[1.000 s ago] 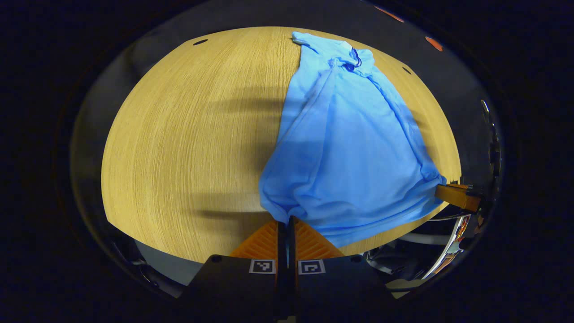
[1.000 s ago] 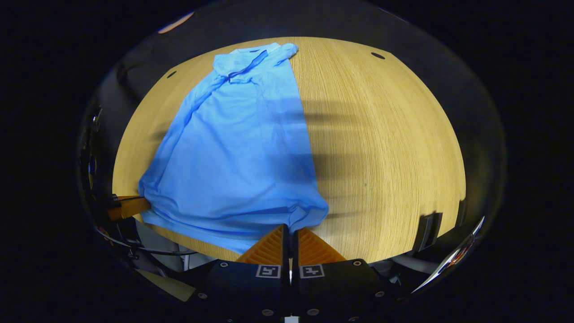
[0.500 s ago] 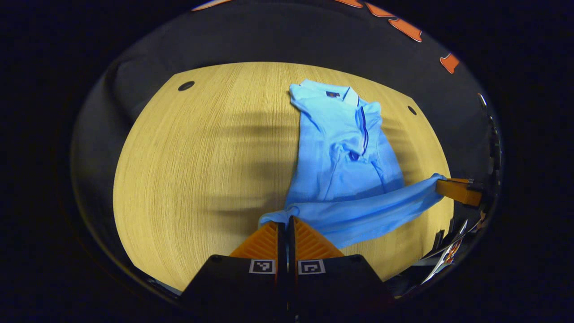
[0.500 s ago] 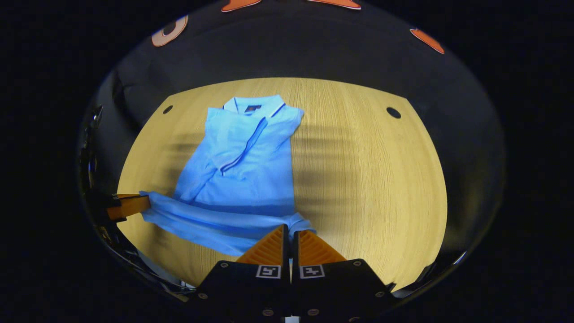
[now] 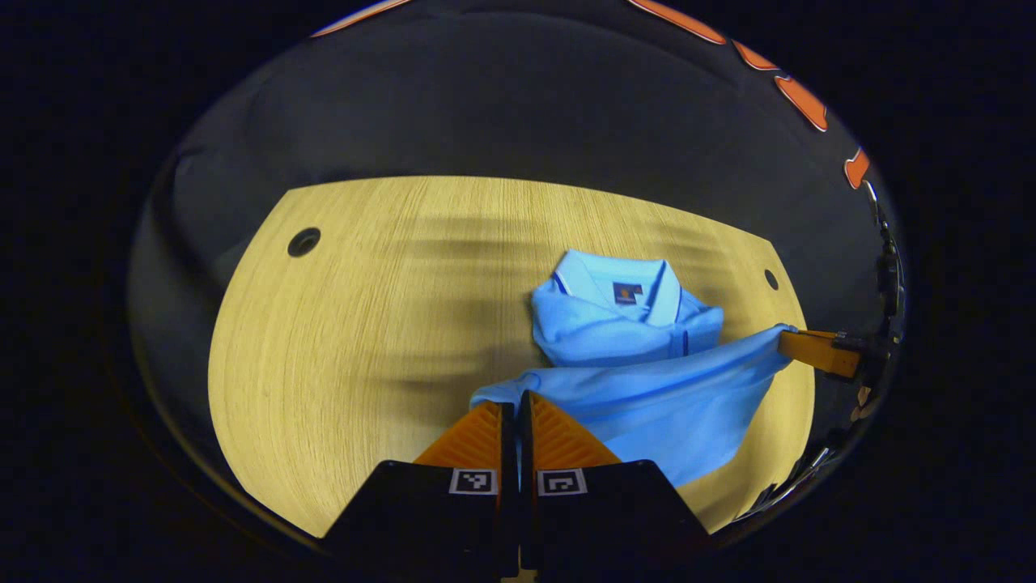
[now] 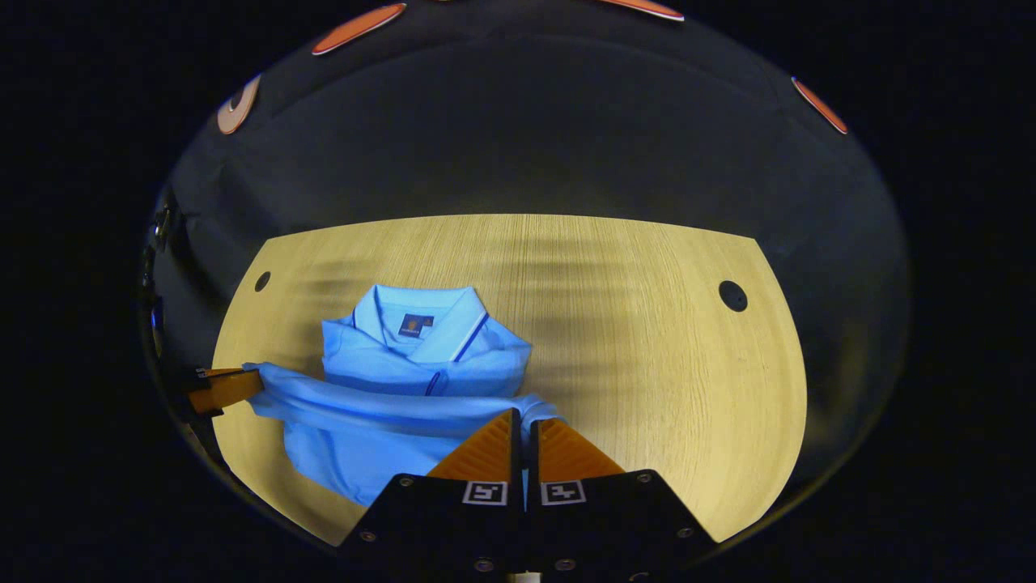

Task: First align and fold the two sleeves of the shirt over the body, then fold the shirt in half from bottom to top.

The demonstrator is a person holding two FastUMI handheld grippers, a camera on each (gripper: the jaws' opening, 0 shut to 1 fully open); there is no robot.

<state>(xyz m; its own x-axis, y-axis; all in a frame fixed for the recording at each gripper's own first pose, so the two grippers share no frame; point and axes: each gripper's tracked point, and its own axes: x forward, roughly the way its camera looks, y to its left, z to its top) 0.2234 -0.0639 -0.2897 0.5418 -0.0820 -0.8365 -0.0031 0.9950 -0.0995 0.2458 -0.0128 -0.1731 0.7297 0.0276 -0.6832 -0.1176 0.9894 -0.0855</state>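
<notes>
A light blue polo shirt (image 5: 623,332) lies on the wooden table (image 5: 364,324), its collar toward the far edge. The bottom hem (image 5: 647,389) hangs lifted and stretched between both grippers, above the chest. My left gripper (image 5: 518,397) is shut on the hem's left corner. The right gripper (image 5: 797,340) shows at the right of the left gripper view, holding the other corner. In the right gripper view the shirt (image 6: 421,348) has its collar up, and my right gripper (image 6: 524,413) is shut on the hem's right corner, with the left gripper (image 6: 243,380) at the far left.
The table has small round holes near its far corners (image 5: 304,241) (image 6: 732,295). Black cloth walls close the booth behind the table. Bare wood stretches to the left of the shirt in the left gripper view and to its right (image 6: 664,364) in the right gripper view.
Both grippers have carried the hem forward over the body toward the collar. The lower half of the shirt has come off the table and now covers most of the chest.
</notes>
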